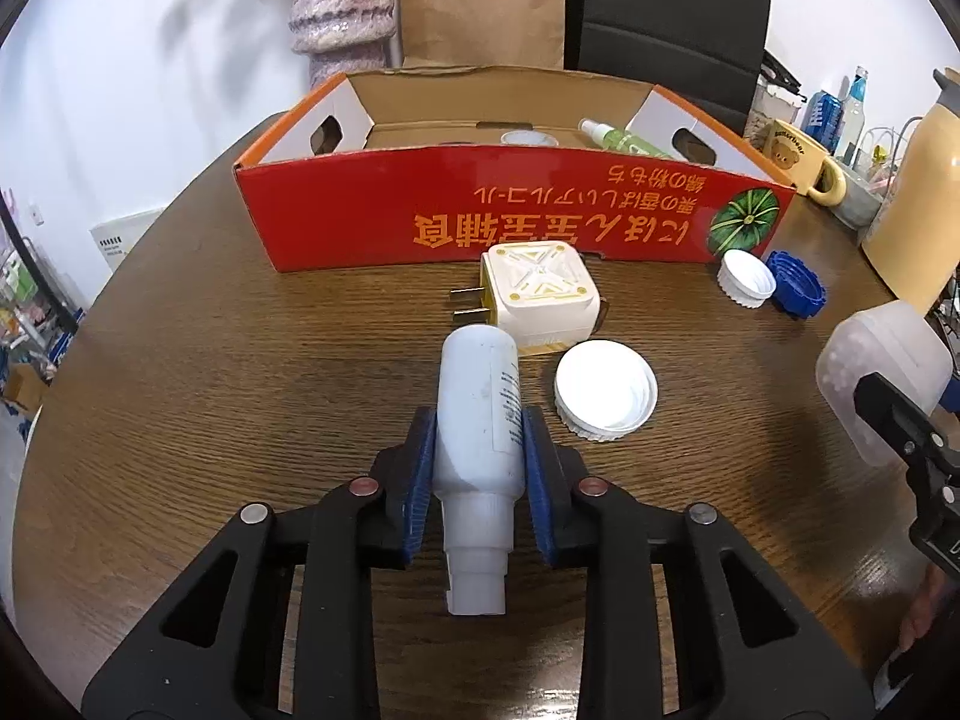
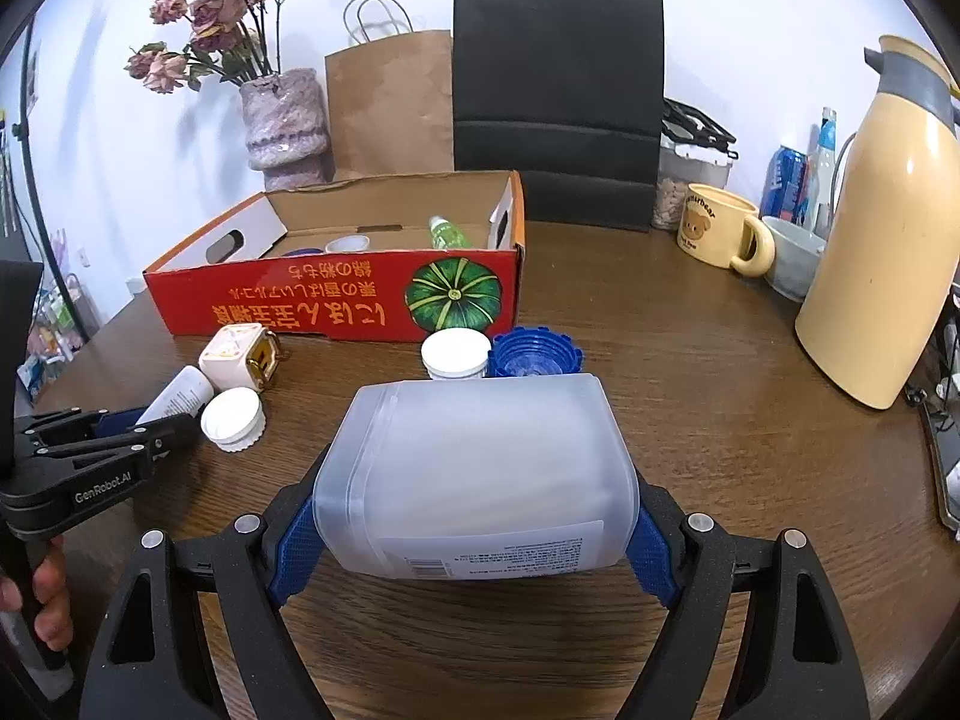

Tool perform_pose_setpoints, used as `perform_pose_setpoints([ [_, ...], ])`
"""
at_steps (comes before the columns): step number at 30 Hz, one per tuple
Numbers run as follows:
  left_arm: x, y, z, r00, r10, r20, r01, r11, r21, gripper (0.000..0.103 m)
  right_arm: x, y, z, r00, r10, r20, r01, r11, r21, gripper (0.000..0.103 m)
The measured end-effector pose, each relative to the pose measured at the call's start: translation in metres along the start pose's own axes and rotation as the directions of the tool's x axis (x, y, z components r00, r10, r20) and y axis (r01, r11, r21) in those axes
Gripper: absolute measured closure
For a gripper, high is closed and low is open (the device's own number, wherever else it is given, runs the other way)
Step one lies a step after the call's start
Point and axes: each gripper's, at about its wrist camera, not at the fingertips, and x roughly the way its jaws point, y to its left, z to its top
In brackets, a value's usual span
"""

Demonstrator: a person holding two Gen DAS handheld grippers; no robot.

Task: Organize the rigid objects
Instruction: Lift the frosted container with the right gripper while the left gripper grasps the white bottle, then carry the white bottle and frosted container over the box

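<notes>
My left gripper (image 1: pixel 478 450) is shut on a white bottle (image 1: pixel 477 420) lying lengthwise, nozzle toward the camera, just above the wooden table (image 1: pixel 210 360). My right gripper (image 2: pixel 474 516) is shut on a translucent plastic jar (image 2: pixel 474 474); the jar also shows in the left wrist view (image 1: pixel 882 372). A red cardboard box (image 1: pixel 480 216) stands behind and holds a green spray bottle (image 1: pixel 624 141) and a small white item (image 1: pixel 528 138). On the table in front of it lie a white plug adapter (image 1: pixel 540 294), a large white lid (image 1: pixel 605 390), a small white cap (image 1: pixel 746 277) and a blue cap (image 1: pixel 795 283).
A yellow thermos (image 2: pixel 882 228), bear mug (image 2: pixel 720 228), bowl (image 2: pixel 792 258) and cans (image 2: pixel 786 180) stand at the right. A vase with dried roses (image 2: pixel 288 126), a brown paper bag (image 2: pixel 390 102) and a black bag (image 2: pixel 558 102) stand behind the box.
</notes>
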Motion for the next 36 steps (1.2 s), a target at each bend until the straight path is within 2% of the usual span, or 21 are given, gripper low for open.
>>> perform_pose_setpoints([
  [20,-0.045,-0.005,0.005,0.991,-0.052,0.126,0.050,0.999,0.021,0.079,-0.020,0.024,0.006,0.996,0.007,0.086,-0.005,1.000,-0.024,0.016],
  [36,-0.070,0.012,0.042,0.977,-0.042,0.210,0.044,0.999,-0.006,0.079,-0.025,0.055,0.044,0.988,0.038,0.150,-0.032,0.998,-0.047,0.016],
])
